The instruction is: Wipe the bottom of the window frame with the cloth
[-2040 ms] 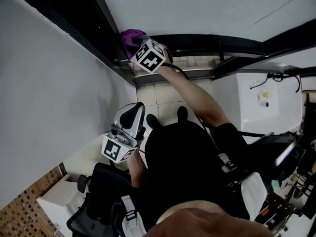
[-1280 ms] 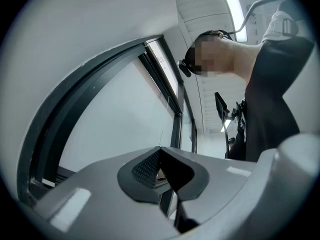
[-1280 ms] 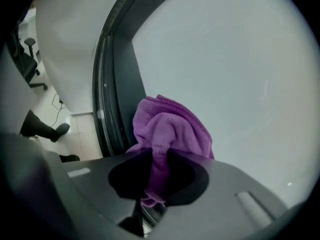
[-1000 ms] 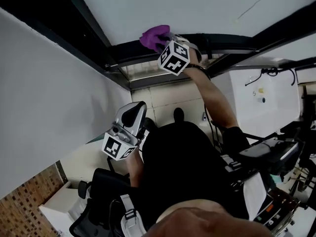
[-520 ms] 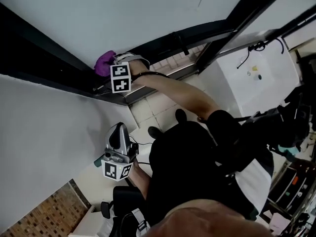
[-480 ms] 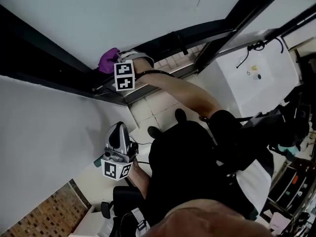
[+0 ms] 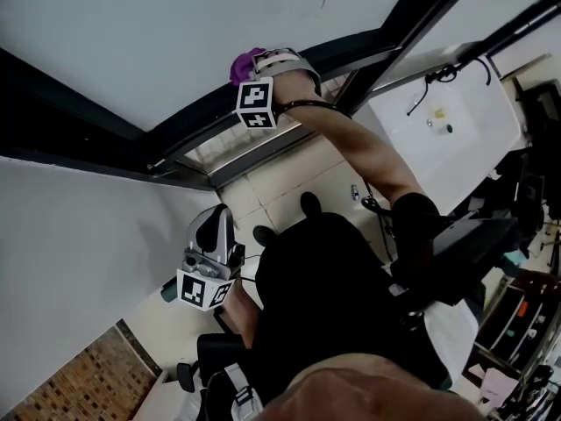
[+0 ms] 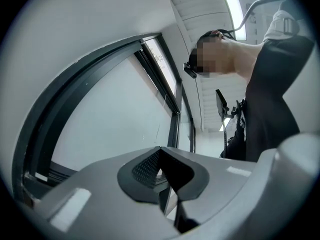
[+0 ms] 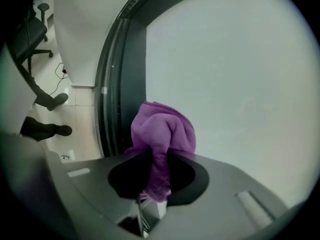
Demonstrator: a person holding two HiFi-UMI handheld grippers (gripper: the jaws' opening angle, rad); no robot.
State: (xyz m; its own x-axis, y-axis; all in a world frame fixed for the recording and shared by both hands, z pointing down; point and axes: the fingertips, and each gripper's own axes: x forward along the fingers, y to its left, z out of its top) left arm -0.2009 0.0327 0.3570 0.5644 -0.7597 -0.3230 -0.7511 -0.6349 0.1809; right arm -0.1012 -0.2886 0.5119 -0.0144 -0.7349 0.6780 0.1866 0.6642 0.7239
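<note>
A purple cloth is bunched against the black bottom rail of the window frame in the head view. My right gripper is shut on it, arm stretched out, marker cube toward me. In the right gripper view the cloth bulges out between the jaws and rests where the dark frame meets the pale glass. My left gripper hangs low by my body, away from the window. Seen in the left gripper view, the left gripper is shut with nothing held.
Pale floor tiles and my dark shoes lie below the rail. A second black frame bar slants off to the right. A white unit stands at right, a brick surface at lower left, an office chair behind.
My right gripper has slid the purple cloth to the right along the bottom rail. The left gripper has stayed by my body, still shut.
</note>
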